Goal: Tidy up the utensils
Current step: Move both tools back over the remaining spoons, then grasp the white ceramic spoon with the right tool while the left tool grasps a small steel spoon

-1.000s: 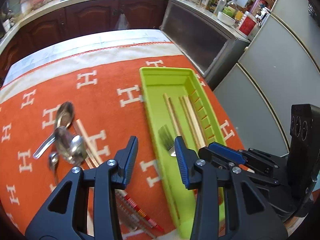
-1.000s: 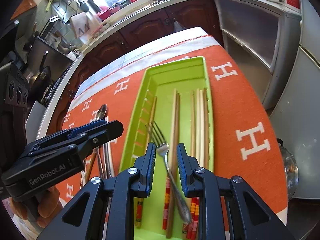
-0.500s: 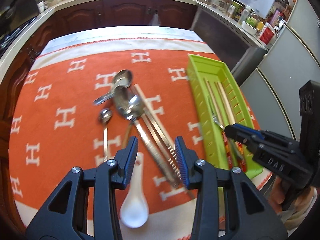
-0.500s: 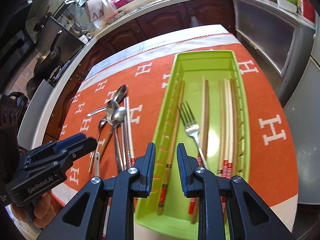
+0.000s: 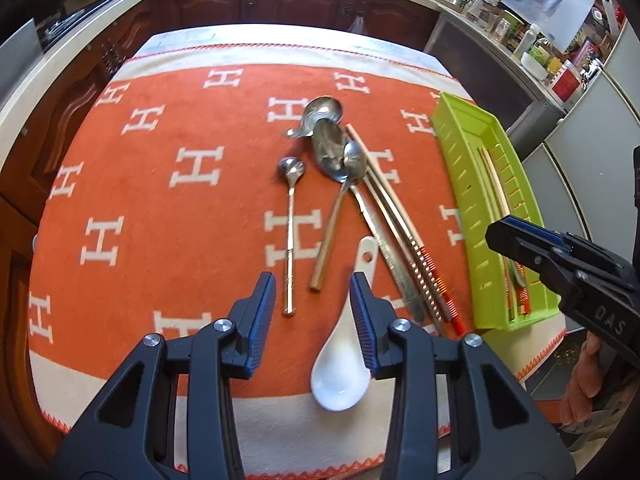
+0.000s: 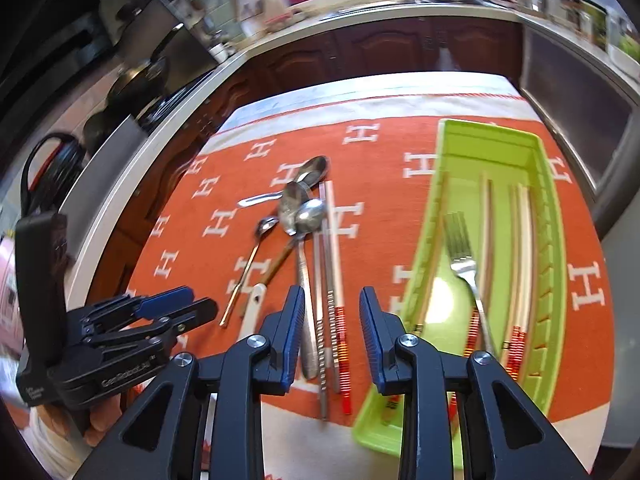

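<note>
A green utensil tray (image 6: 554, 240) (image 5: 460, 160) lies on the right of an orange cloth. It holds a fork (image 6: 464, 256) and several chopsticks (image 6: 524, 240). Left of it lie metal spoons (image 5: 330, 148) (image 6: 302, 208), a small spoon (image 5: 291, 216), a white ceramic spoon (image 5: 342, 364) and a chopstick pair (image 5: 404, 240) (image 6: 332, 292). My left gripper (image 5: 313, 320) is open and empty above the handles near the white spoon. My right gripper (image 6: 329, 338) is open and empty over the loose chopsticks' striped ends.
The orange cloth (image 5: 160, 208) covers a table ringed by dark wood cabinets (image 5: 280, 0). Counters hold jars and appliances at the right (image 5: 552, 60). A stove with pans stands at the left (image 6: 132, 80).
Both grippers pulled back and swung left off the tray. The right gripper's jaws have opened wider, with the fork left lying in the tray. The loose spoons now sit in front of both.
</note>
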Demonstrator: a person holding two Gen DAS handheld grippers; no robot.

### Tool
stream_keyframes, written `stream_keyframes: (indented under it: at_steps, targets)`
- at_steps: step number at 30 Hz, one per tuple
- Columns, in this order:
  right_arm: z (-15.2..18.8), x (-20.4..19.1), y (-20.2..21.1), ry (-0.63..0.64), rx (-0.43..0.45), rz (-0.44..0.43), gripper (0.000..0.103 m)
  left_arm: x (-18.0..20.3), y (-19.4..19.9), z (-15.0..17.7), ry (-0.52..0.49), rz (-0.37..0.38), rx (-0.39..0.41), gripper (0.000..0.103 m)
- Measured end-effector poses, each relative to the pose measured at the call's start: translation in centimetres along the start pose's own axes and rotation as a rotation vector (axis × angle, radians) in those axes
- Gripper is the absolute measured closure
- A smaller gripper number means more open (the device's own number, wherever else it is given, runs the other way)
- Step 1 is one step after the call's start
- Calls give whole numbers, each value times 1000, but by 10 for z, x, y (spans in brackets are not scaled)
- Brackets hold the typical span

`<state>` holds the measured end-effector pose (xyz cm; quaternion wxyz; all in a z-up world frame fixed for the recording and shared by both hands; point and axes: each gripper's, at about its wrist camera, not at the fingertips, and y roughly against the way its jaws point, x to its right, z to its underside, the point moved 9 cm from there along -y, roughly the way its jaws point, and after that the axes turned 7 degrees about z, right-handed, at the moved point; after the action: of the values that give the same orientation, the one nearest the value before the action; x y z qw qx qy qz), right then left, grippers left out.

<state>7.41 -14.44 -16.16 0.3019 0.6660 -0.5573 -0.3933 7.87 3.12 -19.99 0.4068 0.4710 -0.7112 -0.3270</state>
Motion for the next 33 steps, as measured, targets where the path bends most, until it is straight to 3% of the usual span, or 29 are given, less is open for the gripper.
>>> stream_keyframes:
  at_steps: [14,22,33]
  targets:
    - [21,-31,-29,62,-91,-29,74,-16,-15,20,50,75,-41,68]
    - [24,-37,-41,83,-118,-39,74,-4,-17,25,-3,139,-48,68]
    - [37,-67,-68,124,-163,-146,74,-17,-16,42,18,137,-70,68]
